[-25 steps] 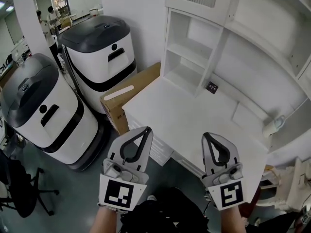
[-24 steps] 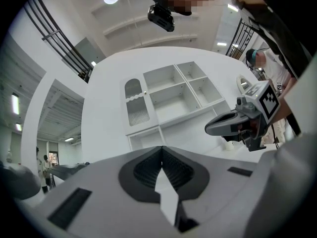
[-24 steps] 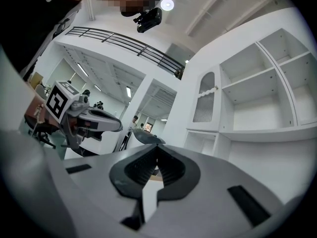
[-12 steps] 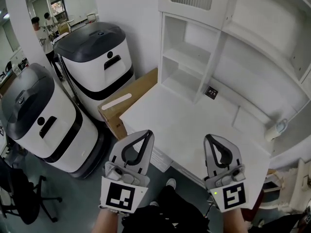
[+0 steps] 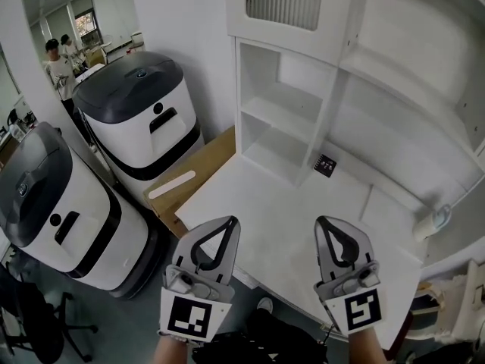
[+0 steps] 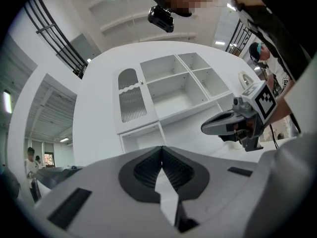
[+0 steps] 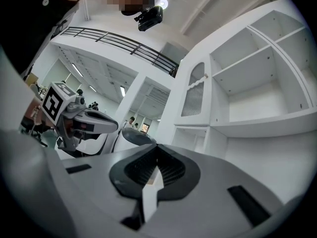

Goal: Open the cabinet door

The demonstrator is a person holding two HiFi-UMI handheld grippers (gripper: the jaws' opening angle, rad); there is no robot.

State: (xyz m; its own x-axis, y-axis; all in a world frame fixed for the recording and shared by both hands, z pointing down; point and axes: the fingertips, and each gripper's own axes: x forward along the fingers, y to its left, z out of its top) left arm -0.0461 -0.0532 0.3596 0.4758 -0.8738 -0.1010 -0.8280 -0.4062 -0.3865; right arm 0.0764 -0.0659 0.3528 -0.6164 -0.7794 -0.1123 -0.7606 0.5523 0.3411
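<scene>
Head view: you held the left claw [image 5: 226, 224] and right claw [image 5: 324, 224], both pressed together and empty, over the counter's [image 5: 280, 196] near edge. The slatted cabinet door [image 5: 284, 2] stood shut above the counter's far side. It is likely light, rigid and hinged, so take its free edge. Both claws stood nearer the counter than earlier.
Left gripper view, right gripper view: the jaws met on nothing.
</scene>
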